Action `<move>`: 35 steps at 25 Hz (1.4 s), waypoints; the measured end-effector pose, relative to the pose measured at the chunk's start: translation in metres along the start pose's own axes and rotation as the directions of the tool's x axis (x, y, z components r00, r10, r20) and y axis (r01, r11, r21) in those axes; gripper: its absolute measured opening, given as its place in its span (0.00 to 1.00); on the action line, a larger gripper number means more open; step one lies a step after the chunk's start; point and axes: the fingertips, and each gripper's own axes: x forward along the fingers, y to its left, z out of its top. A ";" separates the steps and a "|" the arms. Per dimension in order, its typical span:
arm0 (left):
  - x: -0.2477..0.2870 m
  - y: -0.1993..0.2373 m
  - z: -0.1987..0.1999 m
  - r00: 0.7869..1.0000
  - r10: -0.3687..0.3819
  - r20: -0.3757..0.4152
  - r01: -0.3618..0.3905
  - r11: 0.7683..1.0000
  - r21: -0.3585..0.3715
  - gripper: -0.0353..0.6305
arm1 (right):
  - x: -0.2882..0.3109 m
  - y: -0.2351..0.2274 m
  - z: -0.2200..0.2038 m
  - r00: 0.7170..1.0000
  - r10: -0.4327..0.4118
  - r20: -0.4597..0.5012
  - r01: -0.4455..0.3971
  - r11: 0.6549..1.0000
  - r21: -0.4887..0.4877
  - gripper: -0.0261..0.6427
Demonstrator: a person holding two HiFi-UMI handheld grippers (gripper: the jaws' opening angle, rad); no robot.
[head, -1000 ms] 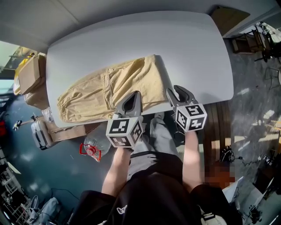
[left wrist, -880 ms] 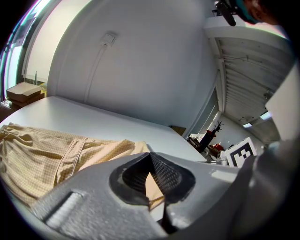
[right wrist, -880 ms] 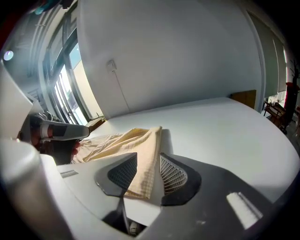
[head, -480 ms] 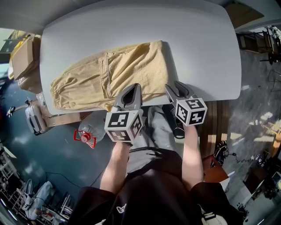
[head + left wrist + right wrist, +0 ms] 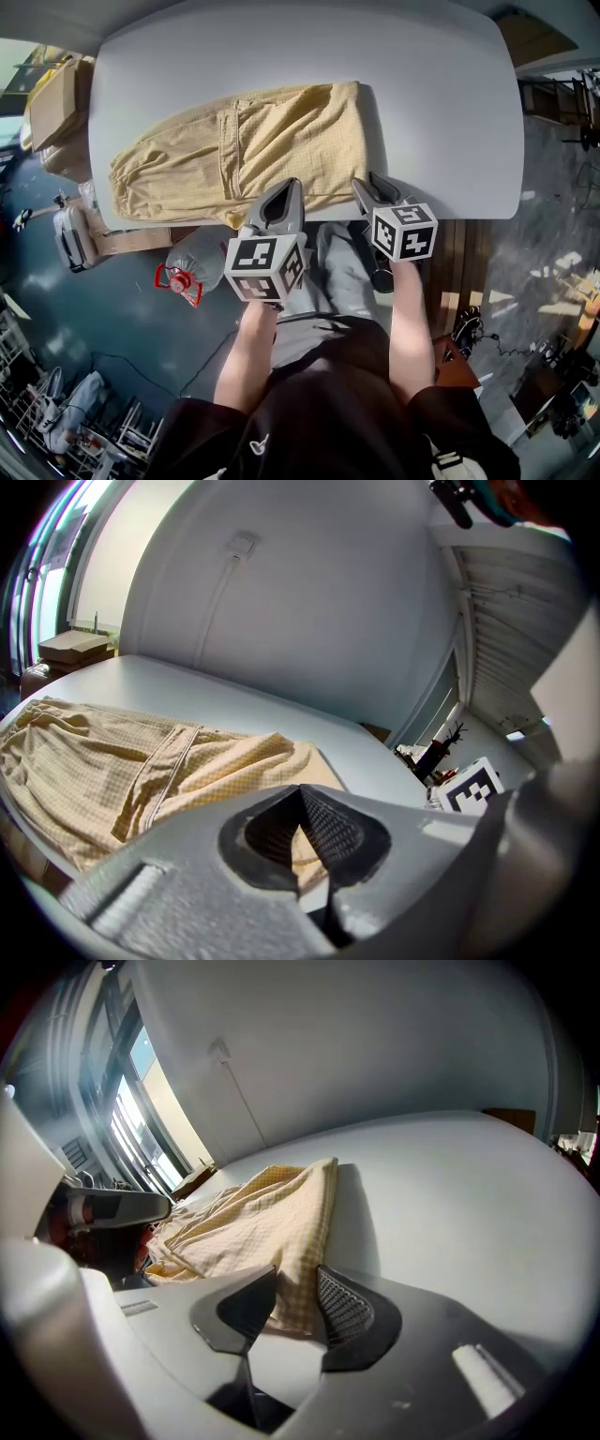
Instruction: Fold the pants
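The pale yellow pants (image 5: 262,150) lie lengthwise on the white table (image 5: 441,112), waist to the right and cuffs to the left. My left gripper (image 5: 286,187) hangs over their near edge. In the left gripper view its tips (image 5: 300,791) meet, and the pants (image 5: 112,761) lie just beyond them. My right gripper (image 5: 366,185) is at the near waist corner. Its jaws (image 5: 297,1274) have just been closing. They still stand apart, with the corner of the pants (image 5: 262,1213) showing in the gap and no pad pressing on it.
Cardboard boxes (image 5: 56,112) stand on the floor left of the table. A clear plastic bottle with a red handle (image 5: 183,272) sits below the table's near edge. My legs and a dark shoe (image 5: 380,277) are under both grippers. Bare tabletop stretches right of the waist.
Both grippers have sunk toward the near edge of the pants. The right gripper's jaws stand narrower than before. The pants have not moved on the table.
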 end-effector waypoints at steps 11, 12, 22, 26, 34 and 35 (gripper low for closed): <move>-0.006 -0.008 0.013 0.999 0.038 0.033 -0.038 0.999 0.001 0.06 | -0.007 0.003 0.008 0.999 0.051 -0.012 -0.050 0.999 0.019 0.14; -0.005 -0.010 0.013 0.999 0.036 0.033 -0.036 0.999 0.003 0.06 | -0.009 0.002 0.010 0.999 0.054 -0.005 -0.054 0.998 0.019 0.13; 0.007 -0.052 0.021 0.999 -0.034 0.013 0.033 0.997 0.063 0.06 | -0.049 -0.032 0.021 0.998 -0.001 0.059 -0.003 0.998 0.061 0.13; 0.029 -0.100 0.008 0.996 -0.084 0.002 0.084 0.992 0.094 0.06 | -0.083 -0.087 0.005 0.994 -0.052 0.093 0.041 0.992 0.116 0.13; 0.048 -0.146 0.005 0.979 -0.202 -0.034 0.204 0.968 0.145 0.06 | -0.133 -0.146 -0.010 0.972 -0.197 0.125 0.166 0.961 0.220 0.13; 0.051 -0.151 0.005 0.976 -0.216 -0.039 0.219 0.964 0.150 0.06 | -0.139 -0.150 -0.013 0.969 -0.213 0.125 0.180 0.956 0.233 0.13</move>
